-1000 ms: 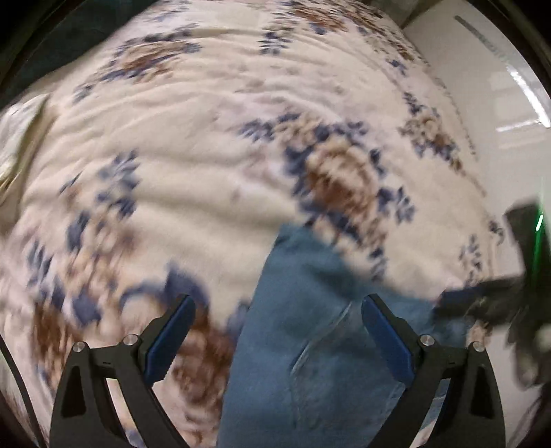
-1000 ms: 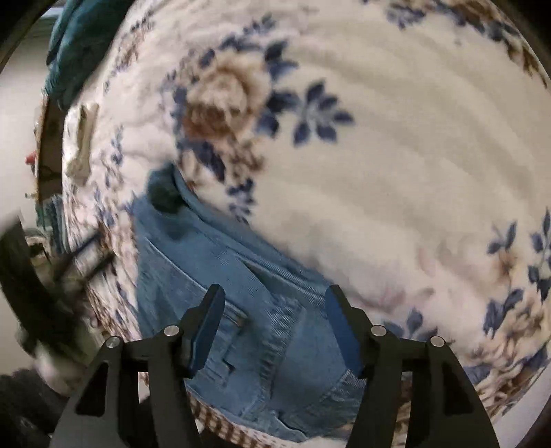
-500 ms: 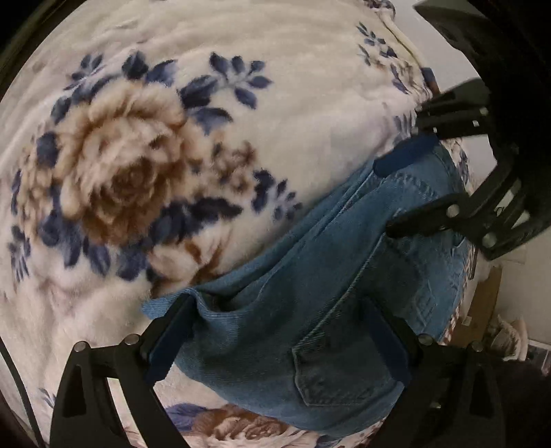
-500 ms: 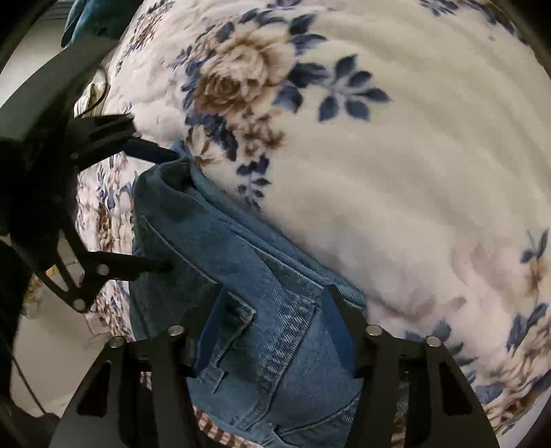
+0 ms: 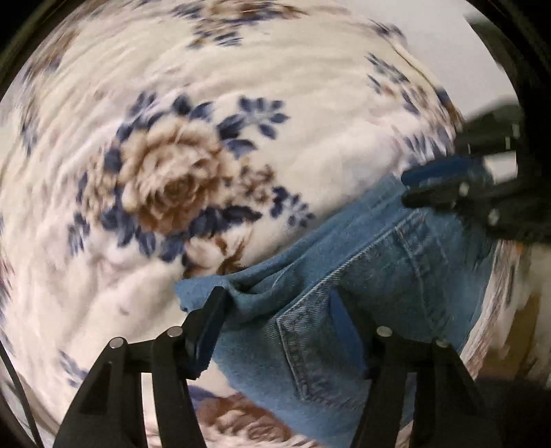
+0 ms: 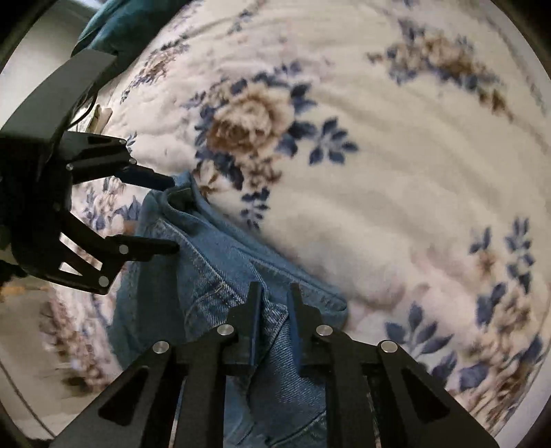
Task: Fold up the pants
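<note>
Presently catalogued:

1. Pants [image 5: 372,275], blue denim, lying on the near edge of the bed, waistband end bunched and partly raised off the cover; back pocket and seams visible.
2. Blanket [image 5: 241,86], cream fleece with brown roses and blue leaves, beneath the pants.
3. Left gripper [image 5: 275,313], pointing steeply down over one waistband corner; jaws have just been closing, denim between them, one pad at the fabric edge, the other on the pocket; a firm clamp cannot be confirmed.
4. Right gripper [image 6: 273,303], at the other waistband corner; jaws have just been closing, now narrow and pinching a fold of denim.
5. Teal cloth [image 6: 117,27], far corner of the bed.
</note>
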Demonstrator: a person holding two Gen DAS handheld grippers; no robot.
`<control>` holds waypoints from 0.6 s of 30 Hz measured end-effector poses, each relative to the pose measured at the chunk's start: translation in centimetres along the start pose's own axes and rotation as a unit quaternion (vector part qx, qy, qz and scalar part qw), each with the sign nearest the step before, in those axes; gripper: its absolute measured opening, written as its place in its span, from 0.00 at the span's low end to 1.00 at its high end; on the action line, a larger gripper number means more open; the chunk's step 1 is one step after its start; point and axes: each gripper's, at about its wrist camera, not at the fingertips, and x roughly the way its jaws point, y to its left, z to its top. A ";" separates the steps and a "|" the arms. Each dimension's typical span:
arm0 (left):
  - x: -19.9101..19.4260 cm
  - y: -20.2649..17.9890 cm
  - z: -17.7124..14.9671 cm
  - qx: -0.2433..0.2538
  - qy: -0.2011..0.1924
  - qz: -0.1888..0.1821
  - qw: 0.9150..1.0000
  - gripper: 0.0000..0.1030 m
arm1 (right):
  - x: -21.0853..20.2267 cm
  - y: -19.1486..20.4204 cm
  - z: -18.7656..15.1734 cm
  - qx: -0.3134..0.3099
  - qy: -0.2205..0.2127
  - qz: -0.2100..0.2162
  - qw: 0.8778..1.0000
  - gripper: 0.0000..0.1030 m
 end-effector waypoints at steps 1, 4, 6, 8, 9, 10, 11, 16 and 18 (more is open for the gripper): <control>0.4 0.6 0.0 -0.022 0.000 -0.007 1.000 0.68 | 0.5 -0.9 0.3 0.008 0.006 -0.001 1.000 0.15; 1.0 3.0 -0.2 -0.084 -0.012 -0.042 0.996 0.71 | 2.5 -3.8 0.9 0.054 0.023 0.016 0.998 0.16; -0.2 4.4 -0.7 -0.135 -0.030 -0.087 0.987 0.70 | 2.7 -5.0 1.3 0.083 0.041 0.052 0.994 0.18; -2.0 5.4 -1.5 -0.167 -0.057 -0.116 0.977 0.70 | 1.6 -6.0 1.2 0.111 0.044 0.073 0.990 0.30; -3.4 6.3 -2.3 -0.194 -0.084 -0.119 0.970 0.73 | 0.7 -6.2 0.9 0.114 0.039 0.070 0.990 0.38; -3.9 6.8 -2.8 -0.212 -0.095 -0.114 0.966 0.76 | -0.3 -6.3 0.5 0.118 0.030 0.067 0.990 0.50; -4.2 7.4 -3.3 -0.226 -0.098 -0.110 0.963 0.77 | -1.5 -6.6 -0.1 0.127 0.016 0.064 0.990 0.58; 0.7 11.7 -5.3 -0.366 -0.038 -0.155 0.917 0.77 | -3.5 -8.4 -4.8 0.220 -0.012 0.084 0.972 0.63; 2.6 12.3 -5.6 -0.403 -0.029 -0.180 0.897 0.75 | -3.3 -8.4 -6.5 0.245 -0.018 0.091 0.965 0.63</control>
